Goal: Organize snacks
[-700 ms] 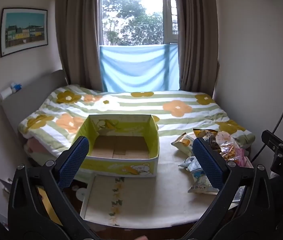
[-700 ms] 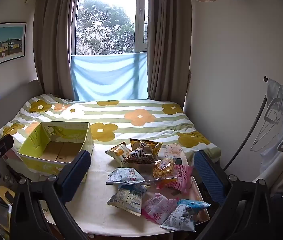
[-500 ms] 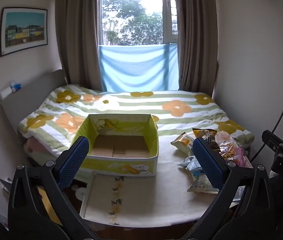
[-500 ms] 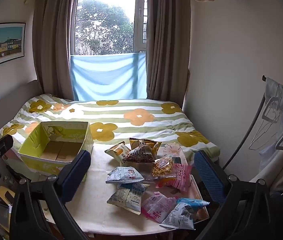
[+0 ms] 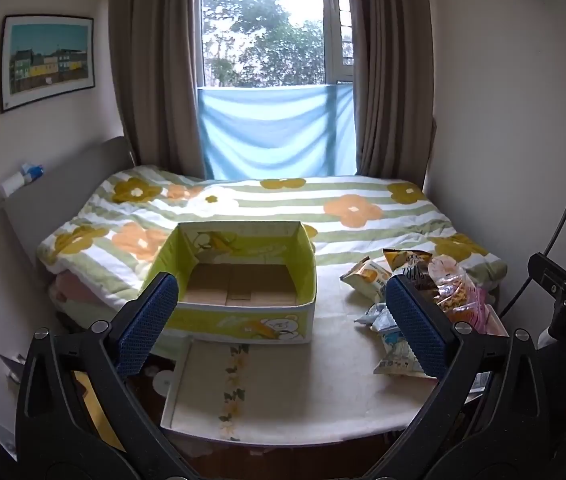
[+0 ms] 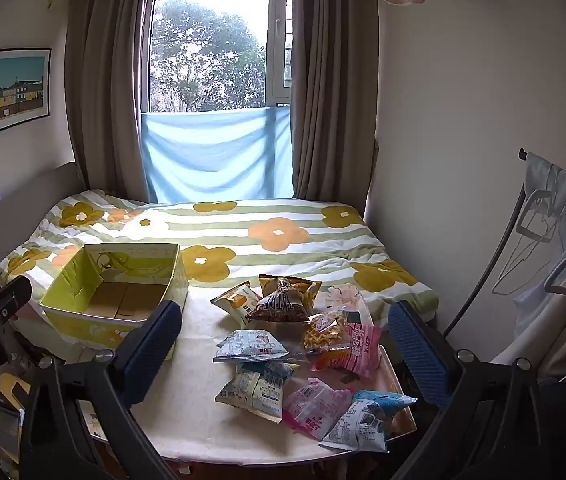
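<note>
Left gripper: jaws spread wide, nothing between them; the 2 blue pads frame the lower middle of the left wrist view, above the bench.
Right gripper: jaws also spread wide and gripping nothing; the snack pile shows in the gap, lower down on the bench and apart from the pads.
Bench: cream top filling the lower middle of both views, pushed against the foot of the bed.
Box: yellow-green open carton with a bare cardboard floor, centre of the left wrist view; in the right wrist view it sits at middle left.
Snacks: loose packets piled on the bench, lower centre to lower right of the right wrist view, well apart from the box.
Brown packet: at the far end of the pile, leaning against a yellow-and-white packet.
Pink packets: 1 beside a clear bag of orange pieces, another nearer the lower edge.
Blue-topped packet: nearest the bench's lower right edge.
Right wrist view only: the whole pile, about 9 packets, and clothes on hangers at the right edge.
Left wrist view only: the box's front panel with a bear print, a floral strip on the bench in front of it, and just the pile's left part at middle right, partly behind the right-hand pad.
Bed: striped floral quilt behind the bench.
</note>
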`<state>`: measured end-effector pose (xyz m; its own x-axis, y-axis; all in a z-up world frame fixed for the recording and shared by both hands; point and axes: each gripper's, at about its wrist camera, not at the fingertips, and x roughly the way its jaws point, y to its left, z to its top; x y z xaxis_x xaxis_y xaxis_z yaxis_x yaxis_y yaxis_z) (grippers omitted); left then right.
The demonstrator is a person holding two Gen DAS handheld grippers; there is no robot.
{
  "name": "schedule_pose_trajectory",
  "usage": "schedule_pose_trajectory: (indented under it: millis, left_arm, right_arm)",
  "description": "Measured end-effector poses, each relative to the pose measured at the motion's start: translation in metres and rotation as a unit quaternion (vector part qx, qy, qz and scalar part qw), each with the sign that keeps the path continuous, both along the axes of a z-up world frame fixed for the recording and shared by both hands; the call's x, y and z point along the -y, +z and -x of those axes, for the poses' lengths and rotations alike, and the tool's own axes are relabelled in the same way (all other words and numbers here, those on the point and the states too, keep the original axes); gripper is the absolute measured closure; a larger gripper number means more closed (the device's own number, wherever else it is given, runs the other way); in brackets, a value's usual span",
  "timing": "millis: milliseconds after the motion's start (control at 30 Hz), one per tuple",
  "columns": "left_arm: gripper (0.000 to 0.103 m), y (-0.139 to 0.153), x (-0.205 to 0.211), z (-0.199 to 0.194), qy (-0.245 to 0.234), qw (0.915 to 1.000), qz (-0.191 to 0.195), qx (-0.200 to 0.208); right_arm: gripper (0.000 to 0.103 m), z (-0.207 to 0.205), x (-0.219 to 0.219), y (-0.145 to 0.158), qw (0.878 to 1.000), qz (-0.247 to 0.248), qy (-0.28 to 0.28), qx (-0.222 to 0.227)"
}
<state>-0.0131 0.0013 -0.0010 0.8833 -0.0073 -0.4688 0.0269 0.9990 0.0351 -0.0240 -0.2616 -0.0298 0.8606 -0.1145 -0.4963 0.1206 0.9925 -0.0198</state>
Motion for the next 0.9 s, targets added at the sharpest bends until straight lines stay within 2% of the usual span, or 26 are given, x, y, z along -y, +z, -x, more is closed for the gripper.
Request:
schedule_pose_trajectory:
  millis: [567,900]
  left_arm:
    - [0.001,0.008,-0.002,0.016,0.001,1.0,0.002,0.001]
    - [0.001,0.014,-0.005,0.024,0.003,1.0,0.001,0.003]
  right_arm:
    - [0.0,0.028,-0.001,0.009,1.0,-0.003,0.002,0.005]
    - [0.0,0.026,-0.005,0.011,1.0,-0.006,0.004,0.005]
